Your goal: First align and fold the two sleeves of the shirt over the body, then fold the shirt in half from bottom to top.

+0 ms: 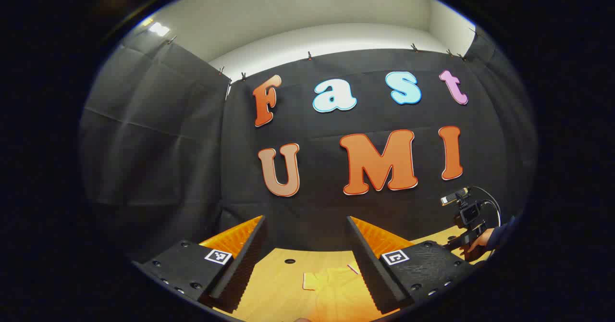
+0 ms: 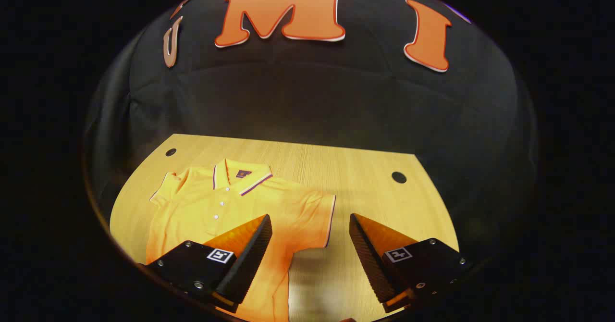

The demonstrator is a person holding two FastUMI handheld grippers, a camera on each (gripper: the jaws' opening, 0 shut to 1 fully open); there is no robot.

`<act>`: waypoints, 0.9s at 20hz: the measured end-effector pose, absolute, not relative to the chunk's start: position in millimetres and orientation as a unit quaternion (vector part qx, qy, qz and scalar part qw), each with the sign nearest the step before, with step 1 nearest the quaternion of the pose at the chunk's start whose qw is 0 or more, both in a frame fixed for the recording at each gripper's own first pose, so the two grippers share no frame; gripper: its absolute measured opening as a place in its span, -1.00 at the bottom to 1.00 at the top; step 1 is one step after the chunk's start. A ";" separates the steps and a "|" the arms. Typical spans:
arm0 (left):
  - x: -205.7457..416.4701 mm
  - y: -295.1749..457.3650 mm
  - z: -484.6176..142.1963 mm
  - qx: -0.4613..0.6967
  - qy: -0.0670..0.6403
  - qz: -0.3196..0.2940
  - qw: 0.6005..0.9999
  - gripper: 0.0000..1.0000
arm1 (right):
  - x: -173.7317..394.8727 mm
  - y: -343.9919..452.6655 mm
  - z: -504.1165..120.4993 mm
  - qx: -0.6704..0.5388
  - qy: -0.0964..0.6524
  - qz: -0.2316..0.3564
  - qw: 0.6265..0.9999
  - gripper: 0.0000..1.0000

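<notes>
Your right gripper, jaws wide and empty, hangs above the shirt lying flat on the desk, collar away from you, its nearer sleeve just ahead between the jaws, while your left gripper, also wide, points higher.

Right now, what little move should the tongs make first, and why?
Probably lower the right tongs onto the sleeve just ahead of them. The yellow shirt lies flat on the wooden table with both sleeves spread out, nothing folded yet, and both tongs stand open and empty.
</notes>
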State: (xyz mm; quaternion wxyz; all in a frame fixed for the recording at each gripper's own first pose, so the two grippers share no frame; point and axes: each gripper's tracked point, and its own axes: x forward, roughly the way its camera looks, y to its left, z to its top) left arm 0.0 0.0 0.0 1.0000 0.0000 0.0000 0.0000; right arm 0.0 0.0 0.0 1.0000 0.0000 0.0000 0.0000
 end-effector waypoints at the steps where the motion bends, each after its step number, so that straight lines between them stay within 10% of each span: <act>1: -0.6 -0.2 -1.0 0.006 0.004 0.007 1.000 0.94 | 12.4 -1.0 -7.7 -0.002 0.020 0.002 1.000 0.97; 18: 24.0 -24.6 -49.4 0.013 0.088 0.024 0.996 0.95 | 124.0 -39.4 -87.8 0.016 0.321 0.007 0.947 0.82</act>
